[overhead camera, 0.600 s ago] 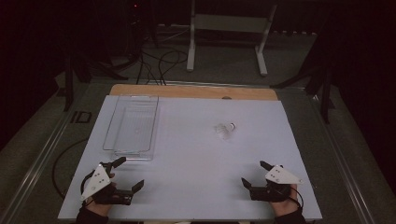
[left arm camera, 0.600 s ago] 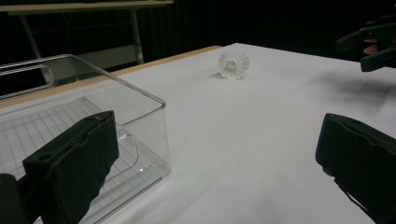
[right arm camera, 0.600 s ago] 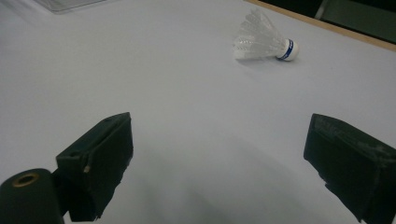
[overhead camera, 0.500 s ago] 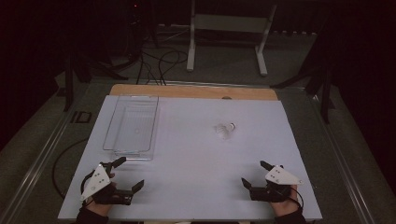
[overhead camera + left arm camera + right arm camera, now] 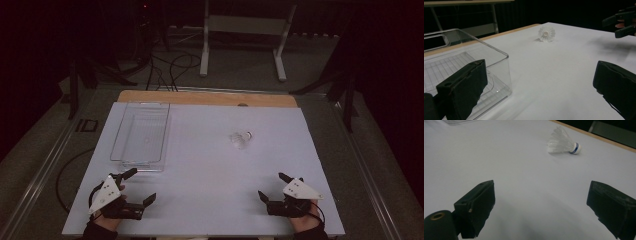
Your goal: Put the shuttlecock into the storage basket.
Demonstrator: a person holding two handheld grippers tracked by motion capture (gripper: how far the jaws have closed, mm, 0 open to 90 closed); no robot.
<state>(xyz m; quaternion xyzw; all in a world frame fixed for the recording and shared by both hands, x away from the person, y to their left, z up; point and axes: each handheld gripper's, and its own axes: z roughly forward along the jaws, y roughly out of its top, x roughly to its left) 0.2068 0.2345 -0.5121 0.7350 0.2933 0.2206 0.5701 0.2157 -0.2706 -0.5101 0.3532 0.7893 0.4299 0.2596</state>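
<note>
A white shuttlecock (image 5: 241, 138) lies on its side on the white table (image 5: 210, 165), right of centre. In the right gripper view the shuttlecock (image 5: 564, 143) has a blue band at its cork and lies well ahead of the jaws. My left gripper (image 5: 142, 185) rests near the front left edge, open and empty, just in front of a clear plastic bin (image 5: 141, 134). My right gripper (image 5: 271, 185) sits near the front right edge, also open with nothing between its jaws. From the left gripper view (image 5: 539, 87) the shuttlecock (image 5: 546, 33) is far off and the bin (image 5: 499, 57) is close on the left.
A wooden strip (image 5: 207, 98) runs along the table's far edge. Beyond it the dark floor holds cables and a white metal stand (image 5: 245, 30). The other gripper (image 5: 622, 21) shows at the top right of the left gripper view.
</note>
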